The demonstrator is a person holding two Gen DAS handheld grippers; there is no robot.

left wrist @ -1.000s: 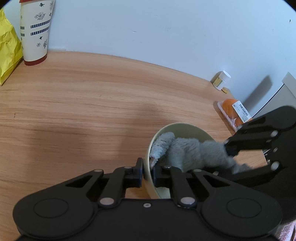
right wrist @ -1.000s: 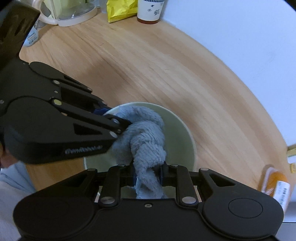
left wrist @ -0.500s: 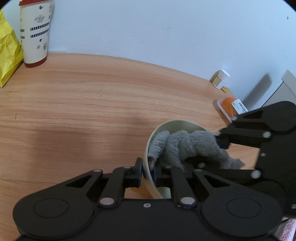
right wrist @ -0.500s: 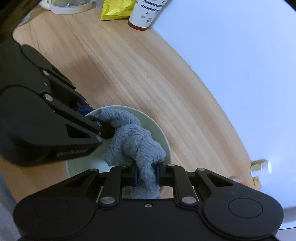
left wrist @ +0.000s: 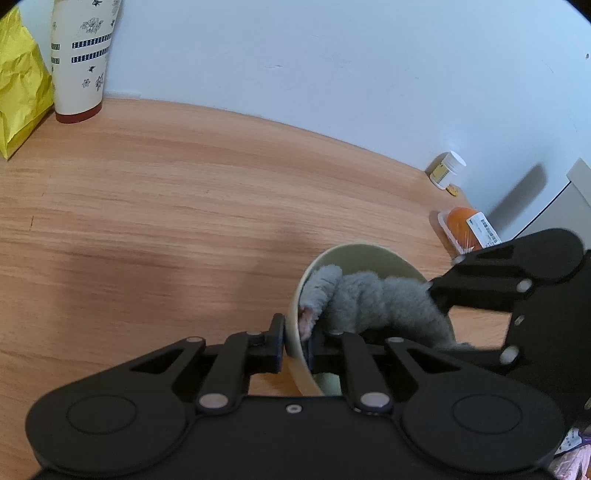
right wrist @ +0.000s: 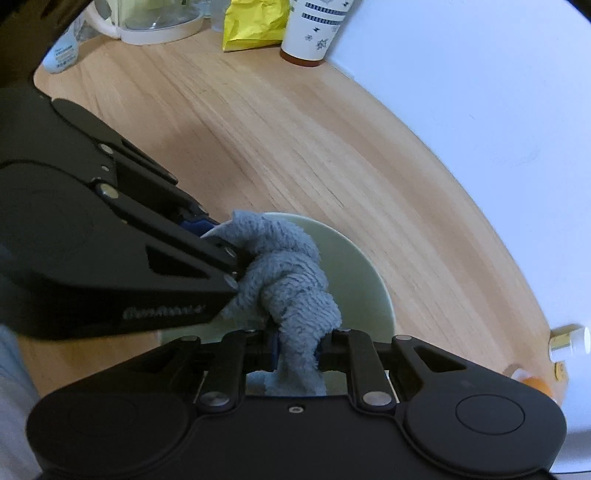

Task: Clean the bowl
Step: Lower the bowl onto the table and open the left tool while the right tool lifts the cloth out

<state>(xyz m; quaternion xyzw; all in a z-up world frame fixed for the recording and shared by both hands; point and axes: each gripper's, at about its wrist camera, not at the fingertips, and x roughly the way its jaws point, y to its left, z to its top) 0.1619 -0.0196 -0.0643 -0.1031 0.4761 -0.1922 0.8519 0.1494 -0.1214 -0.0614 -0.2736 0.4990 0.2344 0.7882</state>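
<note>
A pale cream bowl [left wrist: 373, 254] stands on the wooden table, seen also in the right wrist view as the bowl [right wrist: 354, 266]. My left gripper [left wrist: 295, 341] is shut on the bowl's near rim, one finger outside and one inside. A fluffy grey cloth [left wrist: 380, 299] is bunched inside the bowl. My right gripper [right wrist: 297, 350] is shut on the grey cloth [right wrist: 288, 273] and presses it into the bowl from the right side. The bowl's bottom is hidden under the cloth.
A patterned paper cup [left wrist: 79, 62] and a yellow bag [left wrist: 18, 88] stand at the far left by the wall. A small white bottle [left wrist: 448, 170] and a wrapped orange item [left wrist: 467, 229] lie at the right edge. A kettle base [right wrist: 155, 22] sits at the far end.
The right gripper has swept the cloth around inside the bowl, turning a little, and tightened on it. The left gripper and the bowl have stayed in place.
</note>
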